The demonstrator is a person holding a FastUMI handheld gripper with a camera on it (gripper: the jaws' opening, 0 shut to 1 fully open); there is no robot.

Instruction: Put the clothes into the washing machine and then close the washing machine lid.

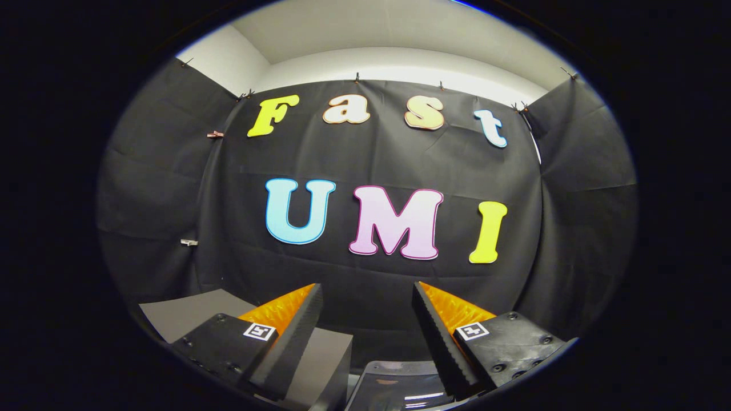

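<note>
**Gripper raised, fingers apart, facing the booth wall**

I see the gripper [365, 297] held level and pointed straight at the black cloth wall [377, 165] of the booth. Its two fingers stand well apart with a wide gap between them, nothing in that gap, nothing pressed by either one. Each finger [297, 331] has a ridged inner face, and each carries a small square black-and-white marker tag [260, 331] on its base.

Low down, under and between the fingers, I make out a dark glossy curved panel [394, 388] with faint light reflections on it; likely the washing machine's top or lid, but I cannot tell for sure, nor whether it is open or closed. Left of it, under the left finger, sits a grey flat-topped box-like block [194, 311], its top face matte and its front edge sharp. I cannot make out any clothes.

Small clips [215, 135] pin the cloth at its left seam and along its top edge. Above the cloth runs a pale wall and ceiling [365, 40].
</note>
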